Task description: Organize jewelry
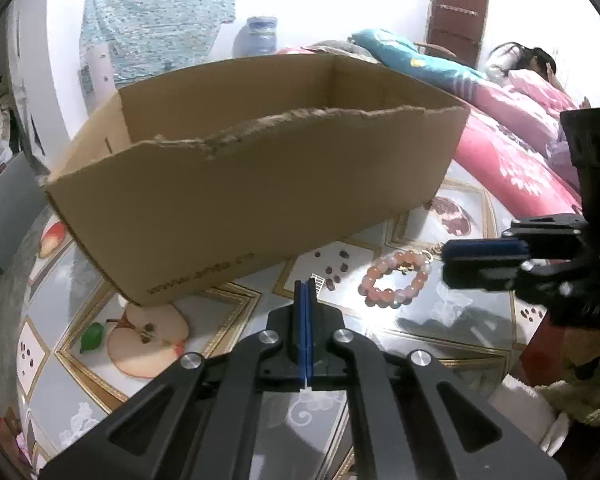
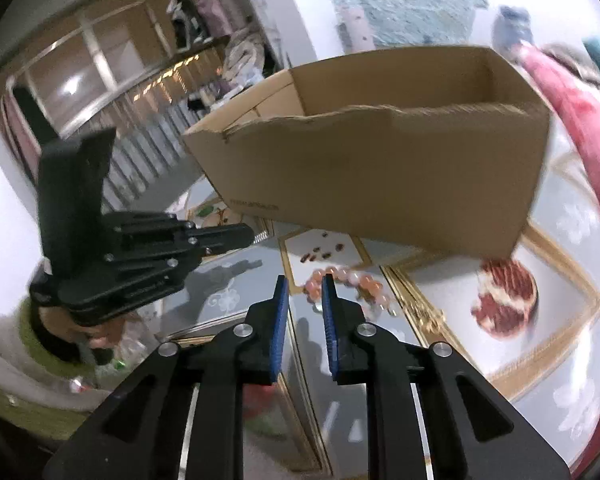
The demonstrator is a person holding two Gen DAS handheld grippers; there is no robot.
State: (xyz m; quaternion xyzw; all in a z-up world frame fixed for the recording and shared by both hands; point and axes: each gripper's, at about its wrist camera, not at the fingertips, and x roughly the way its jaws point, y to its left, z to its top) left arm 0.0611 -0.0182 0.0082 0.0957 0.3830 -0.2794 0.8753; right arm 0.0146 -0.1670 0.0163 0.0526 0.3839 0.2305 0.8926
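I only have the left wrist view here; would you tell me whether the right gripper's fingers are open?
Observer: Yes, the right gripper is open, with a clear gap between its blue pads.
Operator: Where is it aimed?
Observer: At the pink bead bracelet, which lies just beyond the fingertips on the table.
Operator: Is my left gripper holding anything?
Observer: No; the left gripper looks shut and empty, left of the cardboard box.
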